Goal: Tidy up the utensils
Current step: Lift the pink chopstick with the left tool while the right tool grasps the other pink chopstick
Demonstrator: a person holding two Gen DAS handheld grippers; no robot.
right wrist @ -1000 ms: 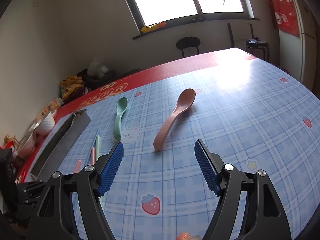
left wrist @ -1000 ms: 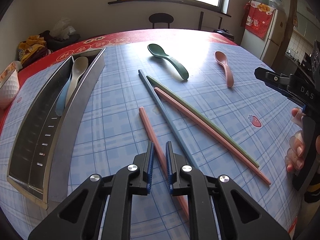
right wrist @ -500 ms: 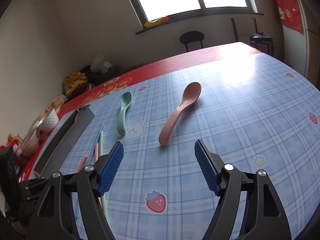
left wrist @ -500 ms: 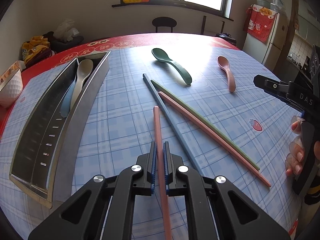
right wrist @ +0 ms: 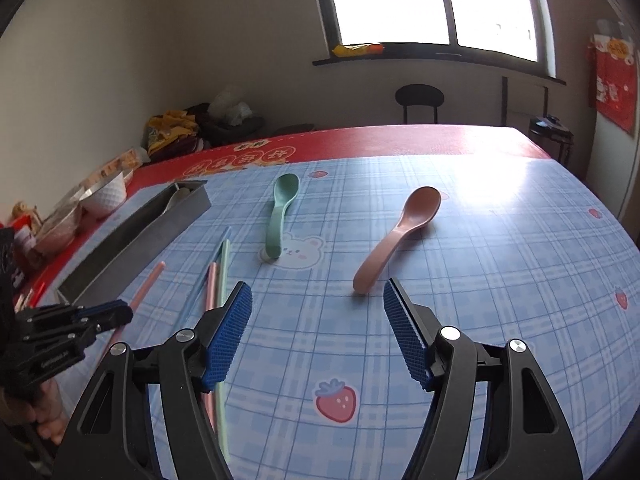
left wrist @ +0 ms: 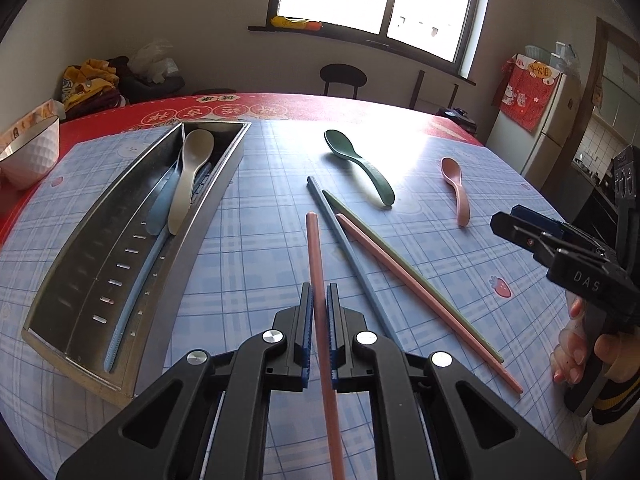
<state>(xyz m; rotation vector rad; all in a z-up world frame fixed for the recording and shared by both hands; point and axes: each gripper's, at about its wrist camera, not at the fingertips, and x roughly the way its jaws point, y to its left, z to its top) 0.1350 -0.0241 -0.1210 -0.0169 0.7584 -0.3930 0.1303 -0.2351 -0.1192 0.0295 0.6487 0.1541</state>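
Two spoons (left wrist: 188, 176) lie in my tray (left wrist: 120, 280); my left gripper (left wrist: 319, 336) clamps a pink chopstick (left wrist: 316, 264), my right gripper (right wrist: 316, 320), jaws just narrowing, holds nothing; two spoons, three chopsticks remain.

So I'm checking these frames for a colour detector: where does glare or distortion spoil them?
Left wrist view: window light washes out the tablecloth between the green spoon and pink spoon; fisheye bows the metal tray. Right wrist view: the window is blown out white, with glare on the cloth beyond the pink spoon; the corners are dark.
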